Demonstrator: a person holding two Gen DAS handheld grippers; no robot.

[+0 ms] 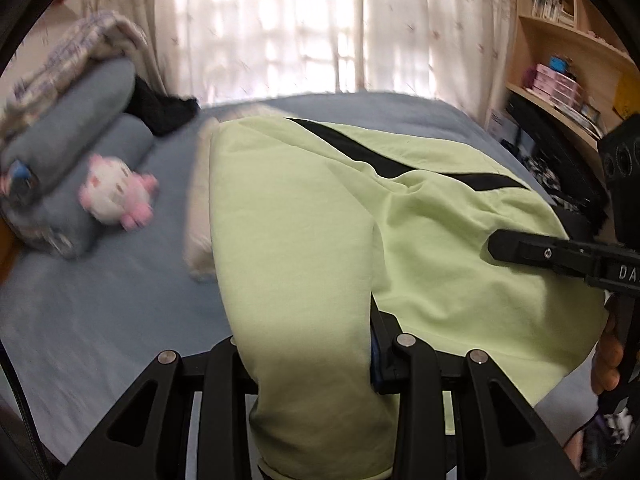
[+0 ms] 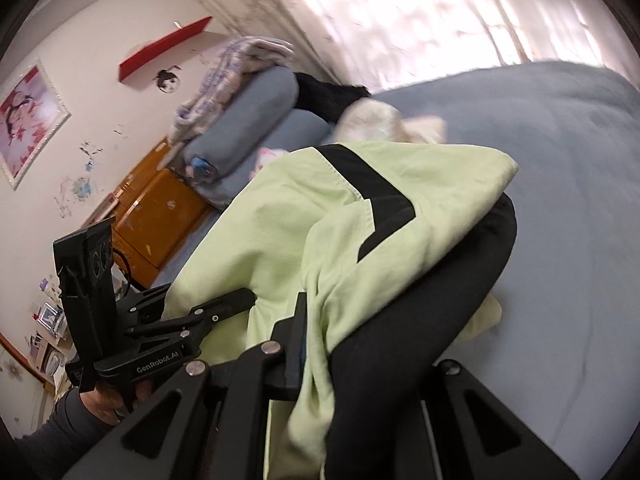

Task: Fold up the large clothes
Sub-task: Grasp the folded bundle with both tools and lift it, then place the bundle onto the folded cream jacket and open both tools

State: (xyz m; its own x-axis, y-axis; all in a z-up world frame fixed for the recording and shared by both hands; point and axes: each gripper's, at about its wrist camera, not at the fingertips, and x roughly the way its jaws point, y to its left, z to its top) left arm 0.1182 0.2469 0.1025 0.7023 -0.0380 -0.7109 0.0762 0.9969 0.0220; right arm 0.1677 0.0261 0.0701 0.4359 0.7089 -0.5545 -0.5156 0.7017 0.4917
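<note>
a light green garment [image 1: 304,216] with a black diagonal stripe and a black inner part is seen raised above a blue-grey bed [image 1: 104,304], bunched and draped over both tools rather than lying flat. in the right wrist view the same garment [image 2: 288,232] shows its black panel folded under the green cloth, hanging down over the gripper frame. one such garment is counted.

the left gripper [image 1: 308,364] is clamped on a thick fold of the green cloth, which fills the gap between its two fingers. the right gripper [image 2: 320,360] is likewise closed on the cloth, green and black layers being pinched between its fingers. the two grippers are held near each other, each showing at the edge of the other's view.

a pale cream cloth [image 1: 200,200] is seen on the bed just beside and partly under the green garment. two blue-grey rolled pillows [image 1: 76,136] are stacked at the head of the bed, with one checked blanket [image 1: 64,56] on top. one white and pink plush toy [image 1: 116,192] lies against the lower pillow. one black item [image 1: 164,108] rests behind the pillows, near the curtains [image 1: 304,24].

a wooden shelf unit [image 1: 568,40] is seen at the right, holding books and pink boxes [image 1: 556,80]; their number cannot be told through the blur. one framed picture [image 2: 28,120] hangs on the wall.
</note>
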